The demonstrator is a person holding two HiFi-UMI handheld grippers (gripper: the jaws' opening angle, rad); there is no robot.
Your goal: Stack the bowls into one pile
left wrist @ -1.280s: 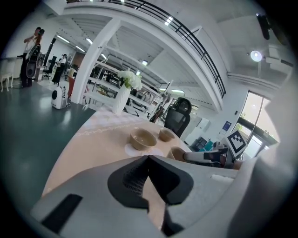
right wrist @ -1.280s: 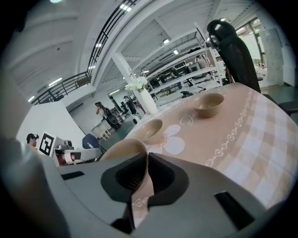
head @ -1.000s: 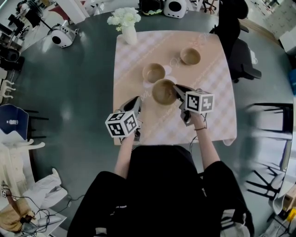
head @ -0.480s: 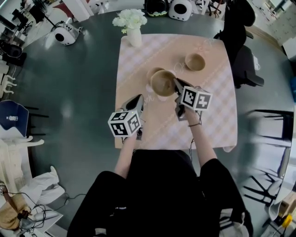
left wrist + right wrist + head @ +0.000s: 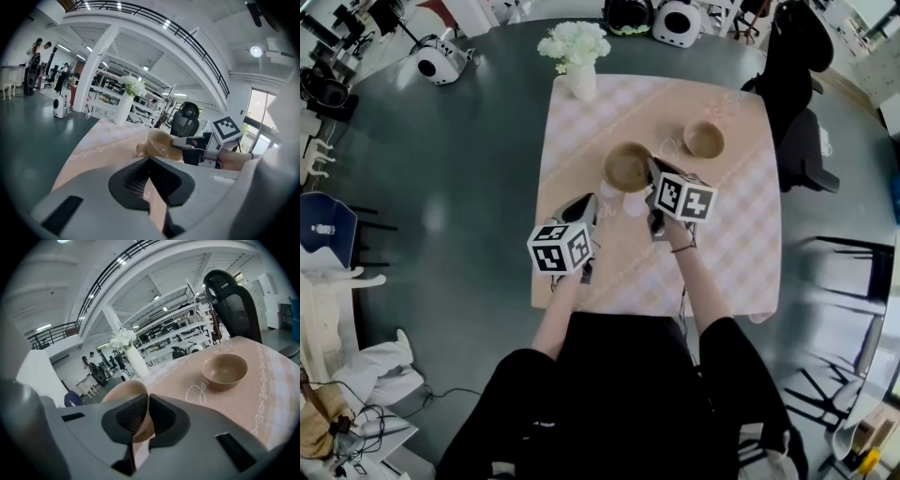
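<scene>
Three tan bowls are on or over the pink checked tablecloth (image 5: 731, 244). My right gripper (image 5: 652, 170) is shut on the rim of one bowl (image 5: 628, 166) and holds it in the air over a second bowl, which the head view hides almost wholly. In the left gripper view a part of that lower bowl (image 5: 142, 149) peeks out beside the held bowl (image 5: 161, 143). In the right gripper view the held bowl's wall (image 5: 123, 391) runs between the pads of the right gripper (image 5: 146, 401). The third bowl (image 5: 704, 139) (image 5: 224, 370) stands alone at the far right. My left gripper (image 5: 590, 201) (image 5: 150, 159) is shut and empty, near and to the left of the held bowl.
A white vase of white flowers (image 5: 578, 70) (image 5: 136, 359) stands at the table's far left corner. A black office chair (image 5: 802, 94) (image 5: 232, 305) is beside the table's far right side. White devices sit on the grey floor beyond the table.
The right gripper has carried its bowl away from me and leftward until it covers the middle bowl. The left gripper has edged forward a little.
</scene>
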